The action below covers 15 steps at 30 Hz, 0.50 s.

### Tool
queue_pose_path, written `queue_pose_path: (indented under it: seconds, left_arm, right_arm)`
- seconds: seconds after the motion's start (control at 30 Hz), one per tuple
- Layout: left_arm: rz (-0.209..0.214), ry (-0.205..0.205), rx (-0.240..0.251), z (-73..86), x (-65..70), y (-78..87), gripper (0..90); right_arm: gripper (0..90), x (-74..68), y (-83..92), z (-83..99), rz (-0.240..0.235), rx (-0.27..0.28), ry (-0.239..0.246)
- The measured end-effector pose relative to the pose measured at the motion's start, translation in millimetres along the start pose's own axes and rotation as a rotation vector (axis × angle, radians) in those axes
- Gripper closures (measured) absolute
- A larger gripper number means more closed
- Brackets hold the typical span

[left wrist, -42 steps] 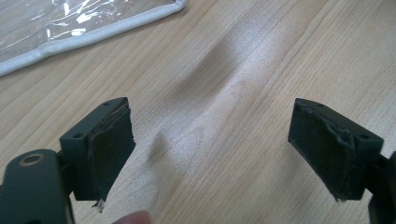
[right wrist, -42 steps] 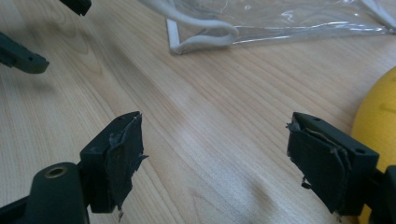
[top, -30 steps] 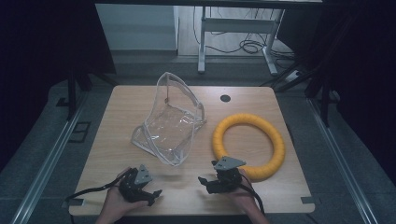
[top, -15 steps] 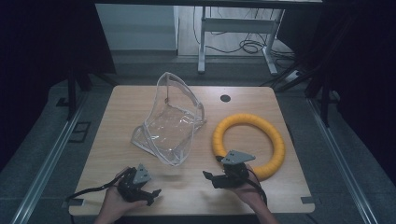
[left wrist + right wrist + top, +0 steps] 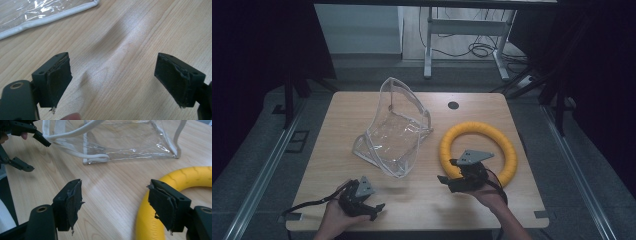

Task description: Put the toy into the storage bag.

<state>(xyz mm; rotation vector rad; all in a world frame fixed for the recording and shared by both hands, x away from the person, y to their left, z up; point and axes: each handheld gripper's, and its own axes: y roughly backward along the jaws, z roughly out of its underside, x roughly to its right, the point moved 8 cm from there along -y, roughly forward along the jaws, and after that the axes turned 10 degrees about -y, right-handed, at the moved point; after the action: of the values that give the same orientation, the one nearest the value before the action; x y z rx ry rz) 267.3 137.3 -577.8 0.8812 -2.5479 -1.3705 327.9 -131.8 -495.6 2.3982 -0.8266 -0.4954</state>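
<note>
A clear plastic bag (image 5: 394, 127) with white trim lies partly upright at the table's middle; in the right gripper view the bag (image 5: 120, 142) is ahead of the jaws. A yellow foam ring (image 5: 479, 150) lies flat to its right. My right gripper (image 5: 446, 181) hovers over the ring's near left edge, pointing left. Its jaws have just been closing, but they are still open and grip nothing; the ring (image 5: 155, 220) passes under the right jaw. My left gripper (image 5: 377, 207) rests near the front edge, open over bare wood (image 5: 112, 75), with the bag's trim (image 5: 50, 17) ahead.
The wooden table (image 5: 337, 150) has a round black grommet (image 5: 453, 105) near its far edge. The left gripper (image 5: 25, 147) appears at the upper left of the right gripper view. Desk legs and cables lie on the floor beyond the table.
My right gripper has risen and shifted right toward the yellow ring, its jaws narrowing. The left gripper, bag and ring have stayed put.
</note>
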Motion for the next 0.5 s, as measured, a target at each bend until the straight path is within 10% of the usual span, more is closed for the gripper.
queue_pose_path:
  seconds: [0.5]
  left_arm:
    - [0.009,-0.006,-0.013,0.9,1.4,-2.4,13.8]
  right_arm:
    - [27.9,21.1,4.9,-6.8,0.006,-0.083,0.009]
